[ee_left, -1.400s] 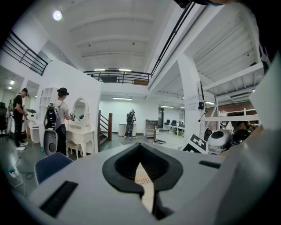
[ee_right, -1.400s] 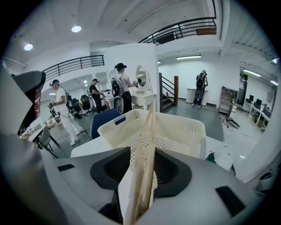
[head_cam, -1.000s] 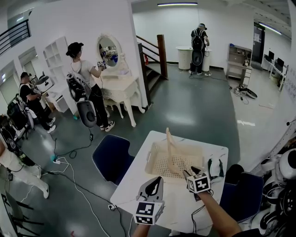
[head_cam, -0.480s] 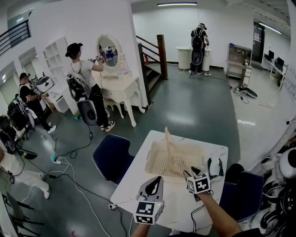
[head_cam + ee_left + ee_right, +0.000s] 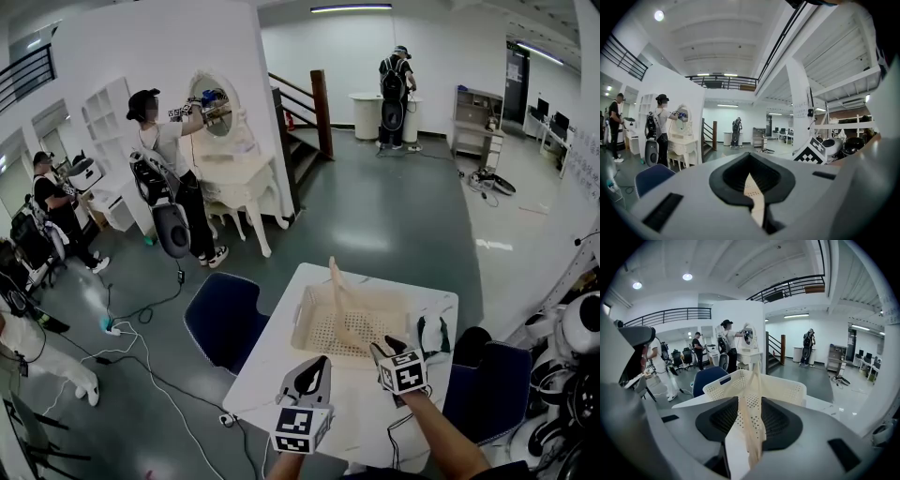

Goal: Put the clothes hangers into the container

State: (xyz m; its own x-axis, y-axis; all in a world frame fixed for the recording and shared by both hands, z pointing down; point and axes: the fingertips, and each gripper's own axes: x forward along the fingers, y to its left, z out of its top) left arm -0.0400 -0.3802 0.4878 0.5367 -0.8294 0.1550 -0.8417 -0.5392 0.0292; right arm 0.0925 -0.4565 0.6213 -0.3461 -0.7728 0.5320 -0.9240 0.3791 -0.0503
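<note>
A cream perforated basket (image 5: pixel 309 323) stands on the white table (image 5: pixel 272 375). A beige clothes hanger (image 5: pixel 338 298) stands nearly upright, its lower end over the basket's near side. My right gripper (image 5: pixel 382 351) is shut on that lower end. In the right gripper view the hanger (image 5: pixel 751 423) runs up between the jaws, with the basket (image 5: pixel 787 389) behind it. My left gripper (image 5: pixel 317 367) hovers over the table just left of the right one, short of the basket. It is shut with nothing in it; the left gripper view shows only a thin slit between its jaws.
Some dark items (image 5: pixel 431 336) lie on the table to the right of the basket. A blue chair (image 5: pixel 225 319) stands at the table's left edge and another chair (image 5: pixel 487 394) at its right. Several people work farther off on the grey floor.
Both grippers and the hanger keep about the same places. The head view has shifted slightly, and the person at the mirror has raised their hands higher.
</note>
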